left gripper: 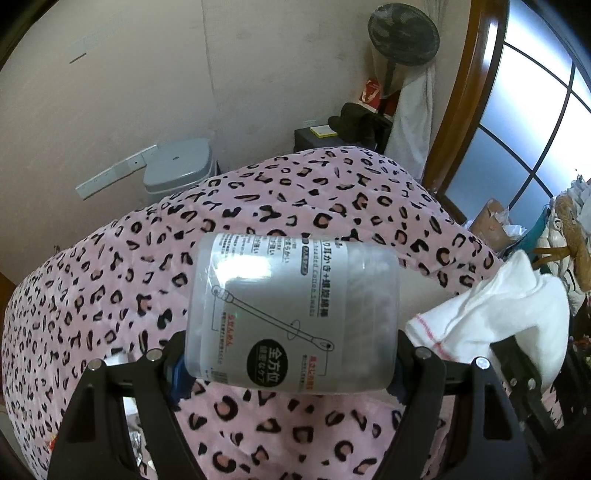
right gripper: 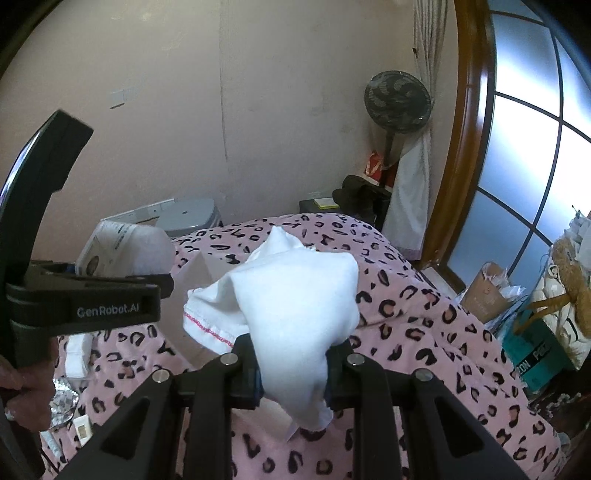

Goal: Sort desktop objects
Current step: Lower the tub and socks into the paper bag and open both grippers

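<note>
My left gripper (left gripper: 288,363) is shut on a clear plastic tub of cotton swabs (left gripper: 295,314) with a grey printed label, held on its side above the pink leopard-print blanket (left gripper: 110,288). My right gripper (right gripper: 293,365) is shut on a bunched white cloth (right gripper: 295,295) with a red stitched hem, held above the same blanket (right gripper: 424,325). The cloth also shows at the right of the left wrist view (left gripper: 498,314). The left gripper with the tub (right gripper: 125,251) shows at the left of the right wrist view.
A grey lidded bin (left gripper: 181,166) stands beyond the blanket by the wall. A fan (left gripper: 402,33) and a dark side table (left gripper: 314,138) stand at the back right. Boxes and bags (right gripper: 532,332) crowd the right. Foil and small items (right gripper: 64,402) lie low left.
</note>
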`<state>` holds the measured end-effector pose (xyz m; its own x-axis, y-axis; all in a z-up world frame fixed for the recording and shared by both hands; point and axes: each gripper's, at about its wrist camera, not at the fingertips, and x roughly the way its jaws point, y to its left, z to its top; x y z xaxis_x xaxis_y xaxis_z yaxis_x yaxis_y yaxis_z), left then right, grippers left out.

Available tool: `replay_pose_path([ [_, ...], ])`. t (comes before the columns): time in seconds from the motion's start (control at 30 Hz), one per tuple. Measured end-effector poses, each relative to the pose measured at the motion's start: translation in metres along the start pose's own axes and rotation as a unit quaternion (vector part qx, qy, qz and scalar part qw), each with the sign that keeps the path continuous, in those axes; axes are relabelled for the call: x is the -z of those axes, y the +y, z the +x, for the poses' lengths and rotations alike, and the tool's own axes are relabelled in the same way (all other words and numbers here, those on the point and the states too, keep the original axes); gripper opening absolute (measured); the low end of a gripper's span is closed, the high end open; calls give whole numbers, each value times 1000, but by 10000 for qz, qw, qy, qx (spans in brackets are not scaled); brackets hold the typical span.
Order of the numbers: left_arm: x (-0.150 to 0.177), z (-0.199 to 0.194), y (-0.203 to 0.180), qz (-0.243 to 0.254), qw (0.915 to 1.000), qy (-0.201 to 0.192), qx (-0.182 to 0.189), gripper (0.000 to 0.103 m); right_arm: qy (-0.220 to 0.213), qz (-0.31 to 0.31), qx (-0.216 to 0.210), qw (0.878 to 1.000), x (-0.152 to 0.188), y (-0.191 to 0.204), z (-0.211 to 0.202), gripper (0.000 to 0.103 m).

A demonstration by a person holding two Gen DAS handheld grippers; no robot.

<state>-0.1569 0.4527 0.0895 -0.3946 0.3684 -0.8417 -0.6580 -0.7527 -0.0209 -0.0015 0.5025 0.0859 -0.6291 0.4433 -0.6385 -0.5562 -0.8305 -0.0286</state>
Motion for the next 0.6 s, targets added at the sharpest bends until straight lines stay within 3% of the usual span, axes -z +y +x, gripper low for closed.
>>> replay_pose_path([
  [0.3, -14, 29, -10, 69, 9990, 207, 392, 80, 228, -25, -47, 9997, 2, 4, 23, 22],
  [0.6, -2, 49, -15, 205, 9983, 298, 464, 80, 492, -193, -177, 9984, 14, 16, 41, 22],
])
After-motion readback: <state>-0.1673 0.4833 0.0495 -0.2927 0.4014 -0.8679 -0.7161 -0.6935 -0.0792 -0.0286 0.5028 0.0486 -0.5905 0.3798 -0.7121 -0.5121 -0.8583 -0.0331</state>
